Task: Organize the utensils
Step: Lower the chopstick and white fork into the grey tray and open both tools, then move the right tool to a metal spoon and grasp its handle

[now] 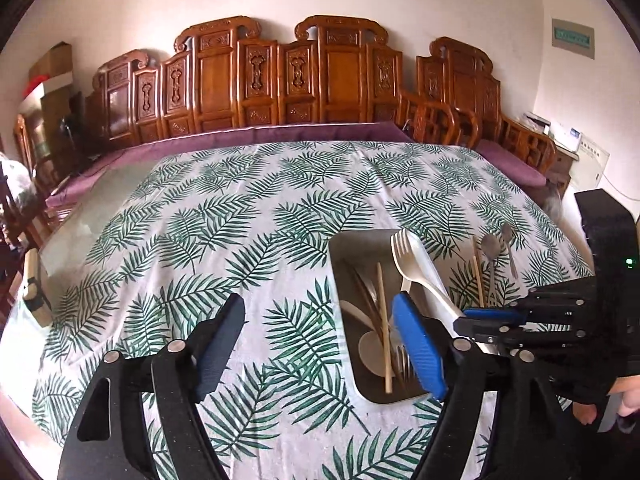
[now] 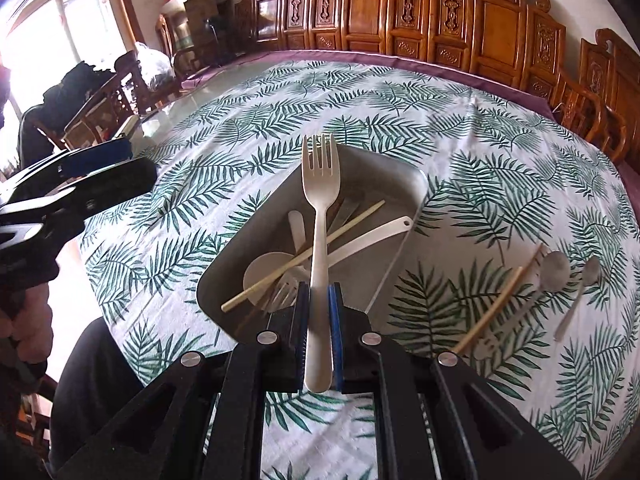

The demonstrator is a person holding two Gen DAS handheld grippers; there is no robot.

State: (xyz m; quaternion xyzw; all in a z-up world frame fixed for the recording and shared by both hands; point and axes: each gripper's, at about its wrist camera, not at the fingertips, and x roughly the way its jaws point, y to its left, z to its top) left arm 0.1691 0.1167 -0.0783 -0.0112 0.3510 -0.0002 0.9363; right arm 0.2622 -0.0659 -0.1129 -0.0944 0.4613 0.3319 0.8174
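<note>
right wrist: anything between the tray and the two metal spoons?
Yes. In the right wrist view, two chopsticks lie on the cloth between the tray and the metal spoons.

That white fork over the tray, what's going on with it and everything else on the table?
A person is sorting utensils. The right hand-held gripper is shut on the white fork, holding it above the metal tray, which already holds a chopstick and white cutlery. The left hand-held gripper is open, holding nothing. Two metal spoons and two chopsticks lie on the leaf-print tablecloth.
</note>
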